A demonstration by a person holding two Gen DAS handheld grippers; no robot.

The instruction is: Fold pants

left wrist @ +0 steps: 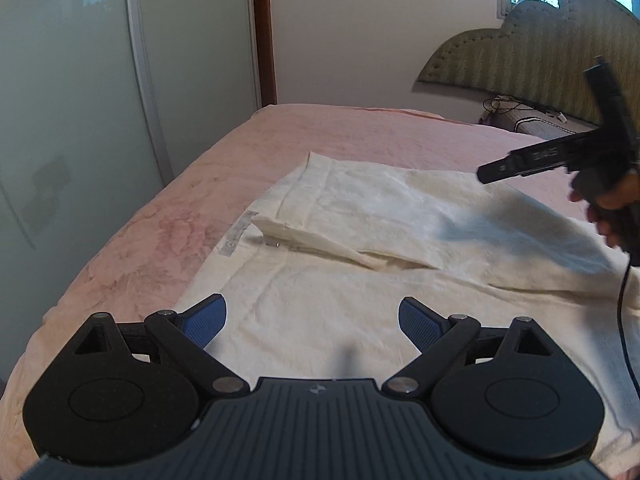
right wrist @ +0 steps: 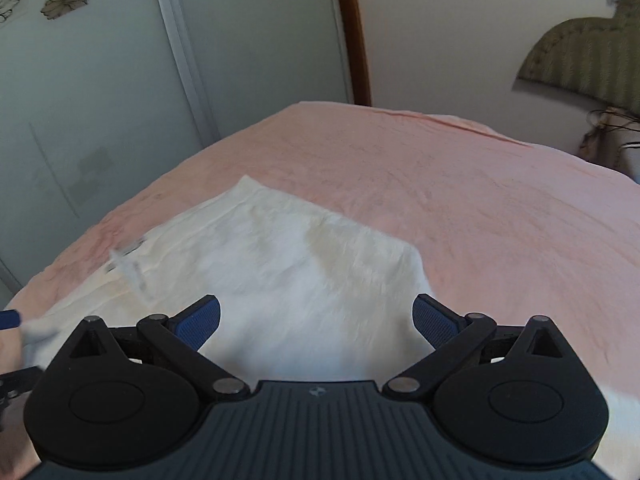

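Cream white pants lie spread on a pink bed, waistband and open fly toward the far left, legs running off to the right. My left gripper hovers open just above the near part of the cloth, holding nothing. The right gripper shows as a black tool held by a hand above the legs at the right edge. In the right wrist view the pants are blurred below my right gripper, which is open with blue pads wide apart and nothing between them.
The pink bedspread stretches bare beyond the pants. A frosted glass wardrobe stands close on the left. A padded green headboard with cables and dark items at its foot is at the far right. A black cable hangs from the right tool.
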